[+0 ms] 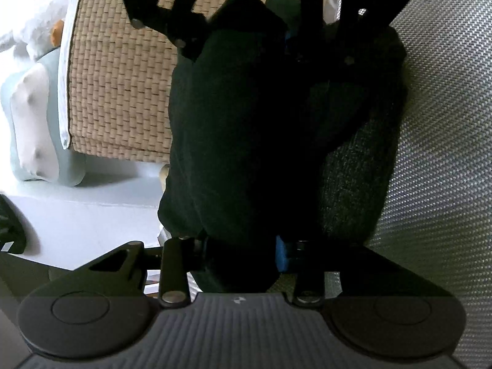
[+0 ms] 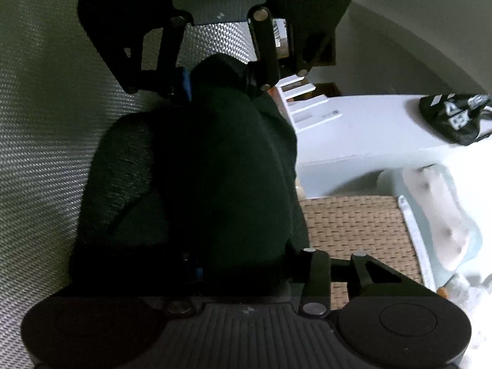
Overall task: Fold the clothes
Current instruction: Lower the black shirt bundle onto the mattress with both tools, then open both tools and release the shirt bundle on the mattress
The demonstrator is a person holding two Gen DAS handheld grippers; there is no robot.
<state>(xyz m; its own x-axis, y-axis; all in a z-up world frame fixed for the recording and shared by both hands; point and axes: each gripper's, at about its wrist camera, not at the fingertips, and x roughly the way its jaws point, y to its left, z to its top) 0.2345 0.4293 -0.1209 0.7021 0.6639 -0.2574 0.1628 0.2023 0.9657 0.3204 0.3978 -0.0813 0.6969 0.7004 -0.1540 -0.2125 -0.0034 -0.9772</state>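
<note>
A dark green garment (image 1: 246, 123) hangs bunched between my two grippers, which face each other. In the left wrist view my left gripper (image 1: 243, 246) is shut on one end of it, its blue finger pad (image 1: 282, 256) pressed into the cloth. My right gripper (image 1: 246, 43) grips the far end. In the right wrist view the same garment (image 2: 215, 169) fills the middle, my right gripper (image 2: 243, 273) is shut on its near end and the left gripper (image 2: 218, 80) holds its far end. The garment's lower fold rests over a grey woven surface (image 2: 37, 123).
A tan woven mat (image 1: 123, 77) with a white border lies beside the garment, also in the right wrist view (image 2: 353, 230). A white table (image 2: 369, 129) carries a black bag with white lettering (image 2: 455, 117). A pale blue and white cushion (image 1: 33, 123) and a white plush toy (image 1: 33, 9) lie beyond the mat.
</note>
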